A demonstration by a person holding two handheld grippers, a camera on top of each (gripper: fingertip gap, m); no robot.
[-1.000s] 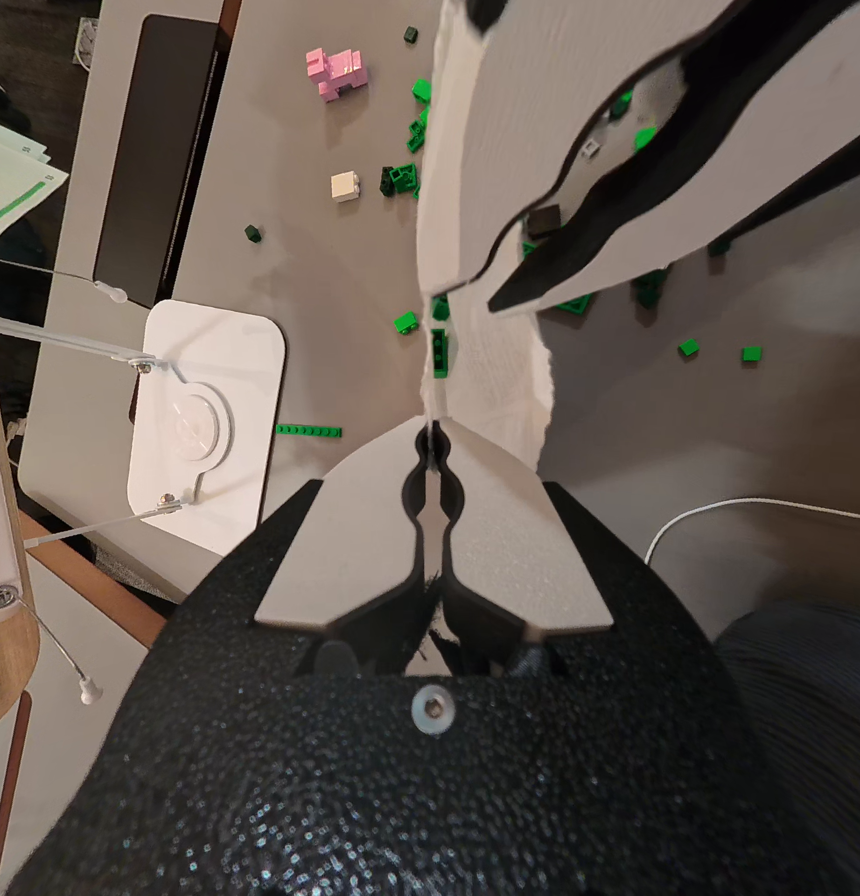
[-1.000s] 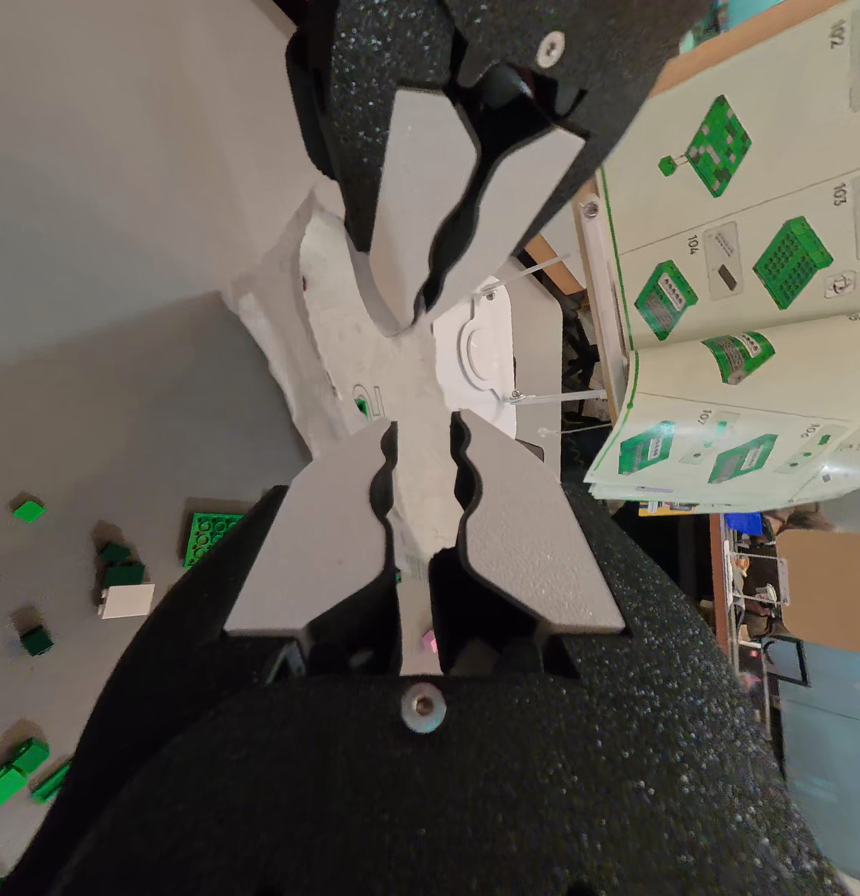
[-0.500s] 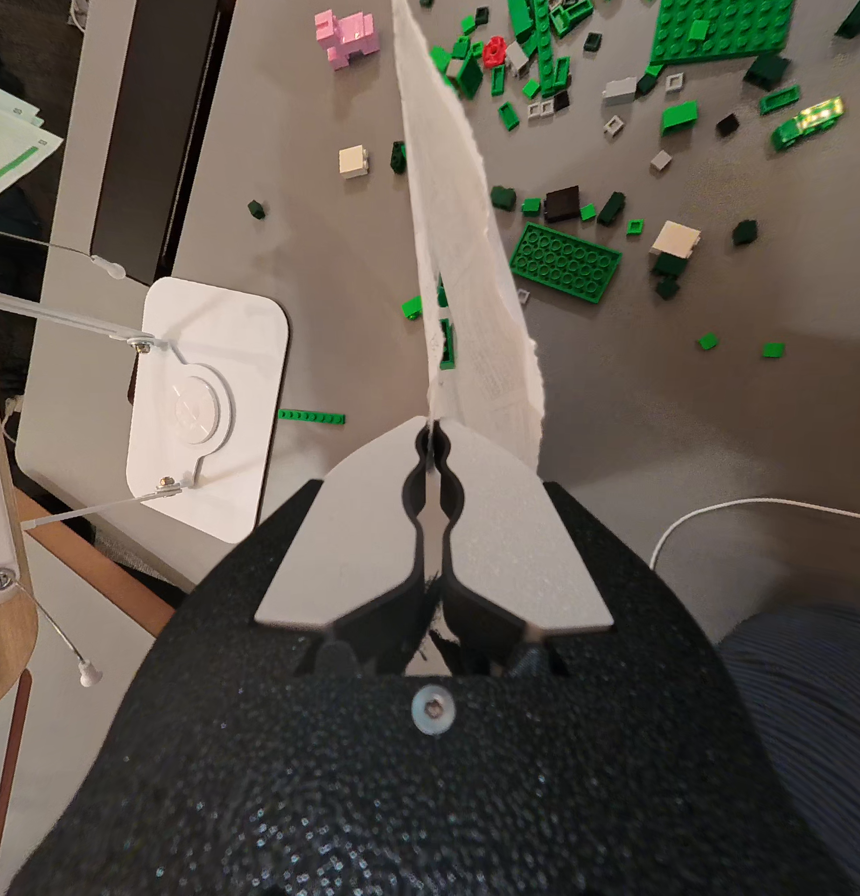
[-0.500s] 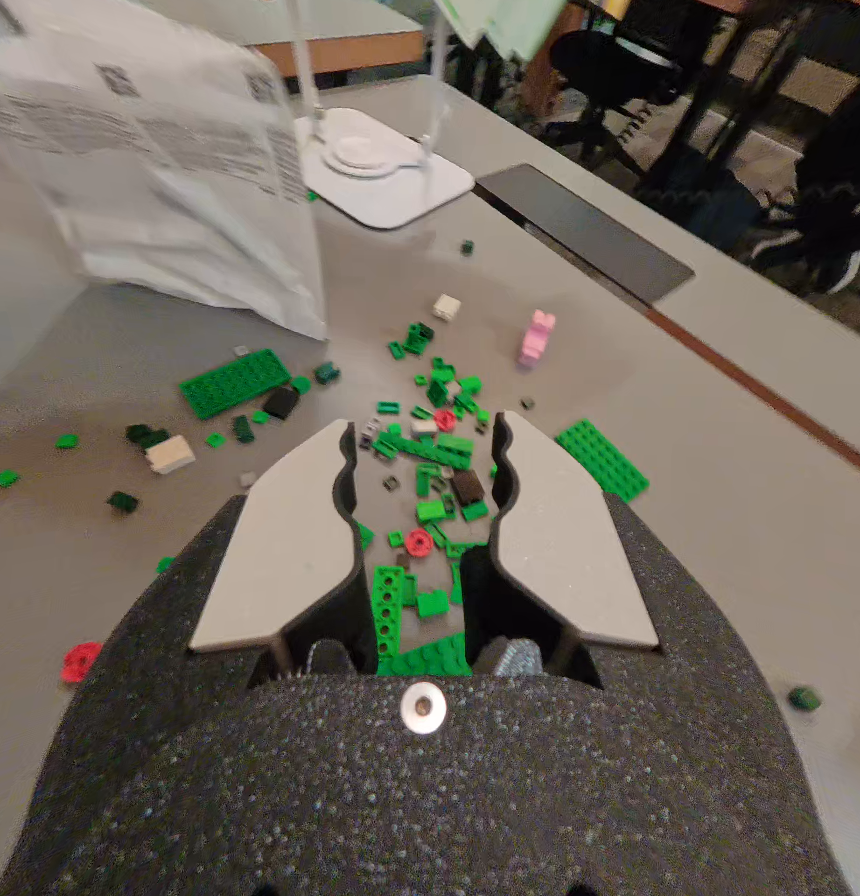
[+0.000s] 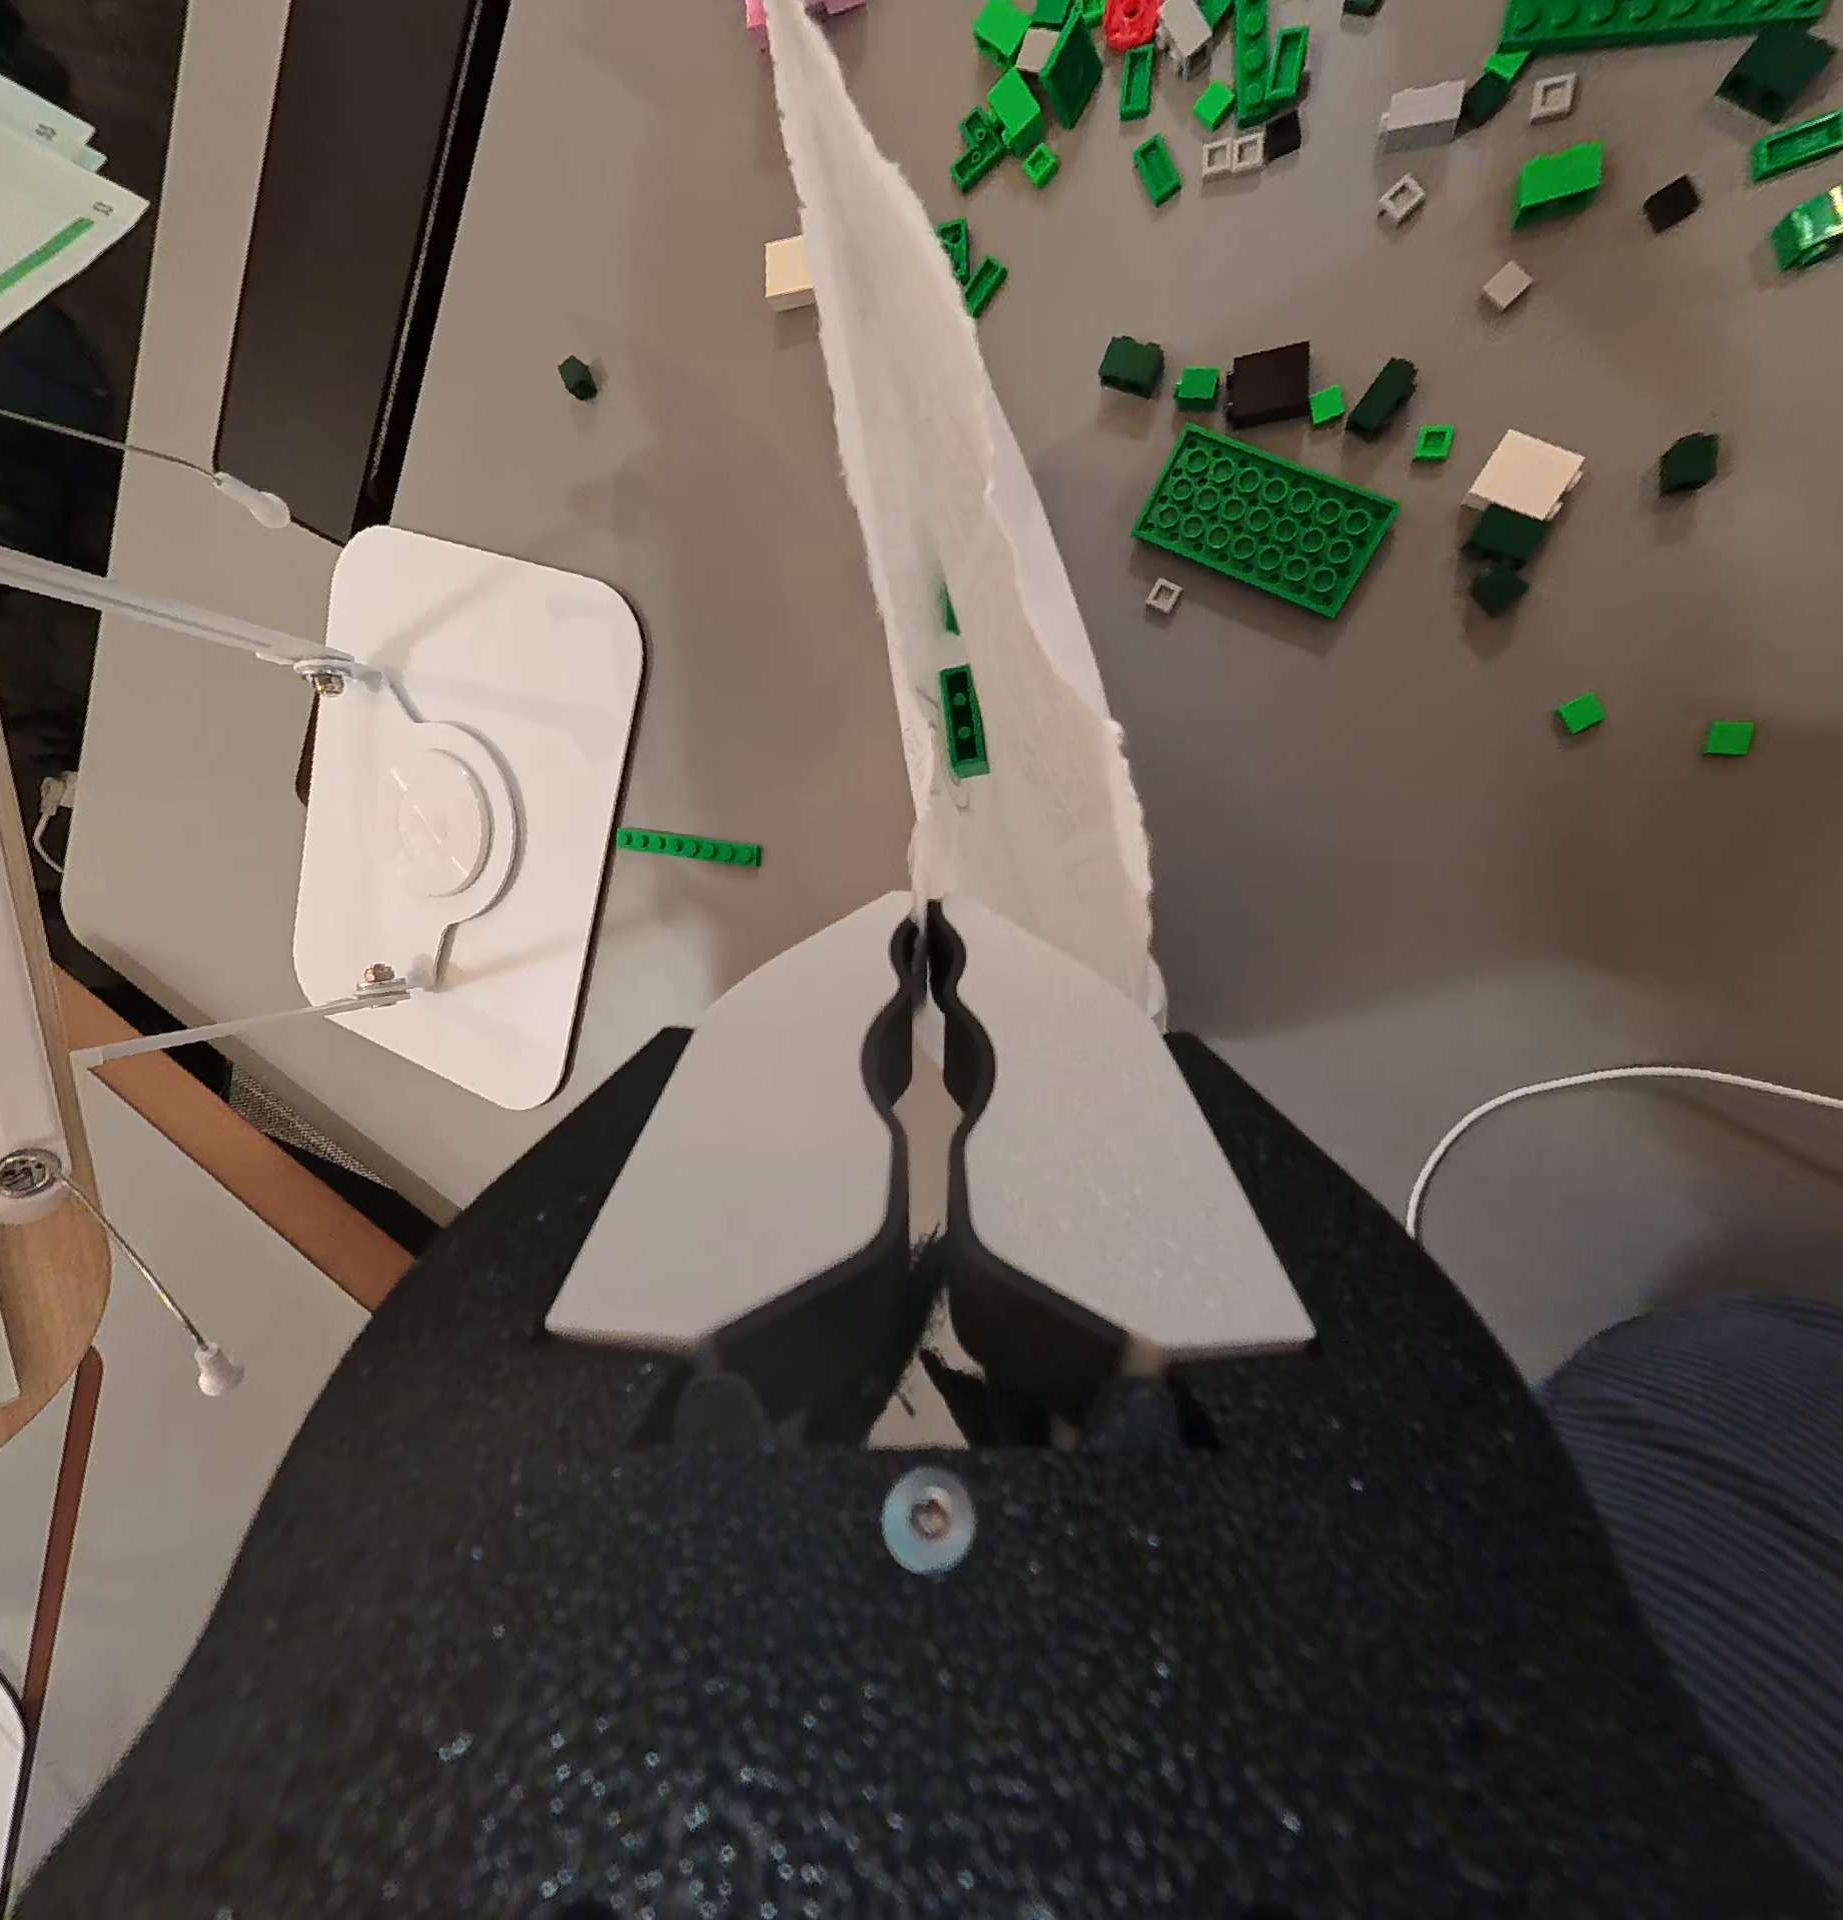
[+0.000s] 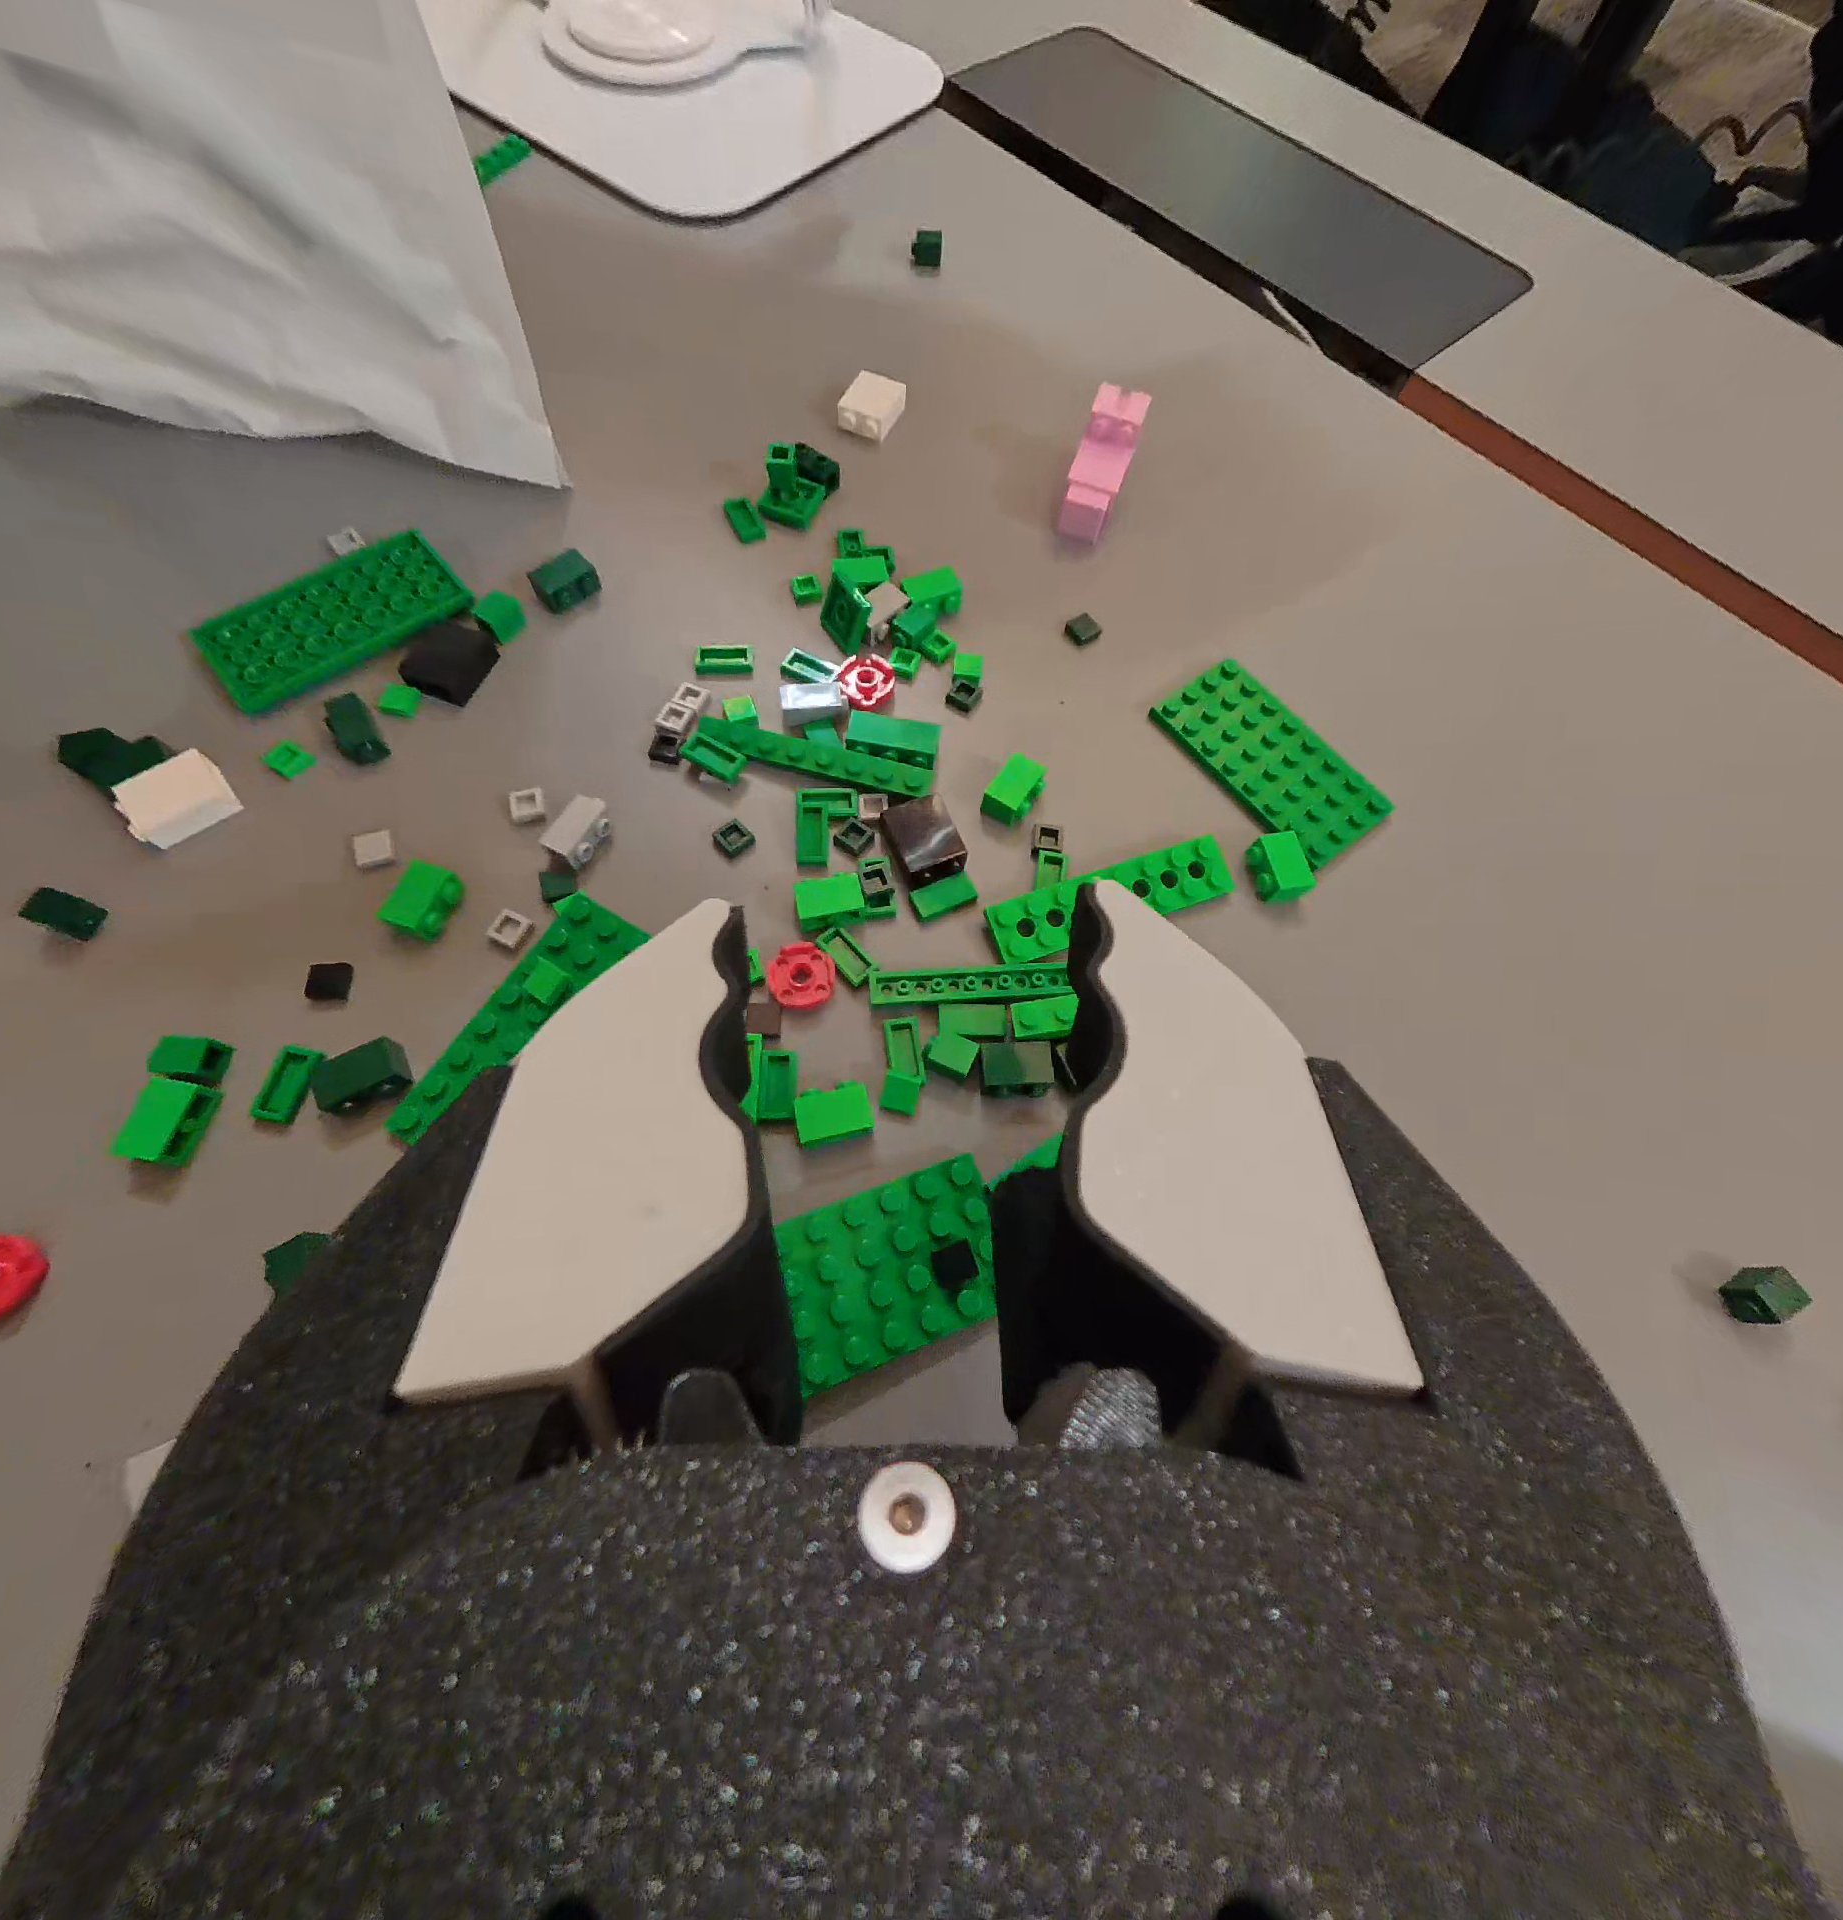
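In the left wrist view we see our left gripper pinched tight at the centre of the frame, its tips clamped on the lower corner of a torn white paper bag. The bag rises from the tips toward the top centre of the frame, held above the grey table. Through its open side a small green brick shows, though we cannot tell whether it is inside the bag or on the table beyond. At left sits a white stand base, with a thin green strip just beside it. A green studded plate lies at right of the bag.

In the right wrist view our right gripper stands wide apart and holds nothing, hovering over a scatter of loose bricks at the frame's centre. Between its fingers we see a red round piece and a thin green bar. The same bag fills the upper left. A pink brick figure lies right of centre near the top, and a large green plate lies farther right.
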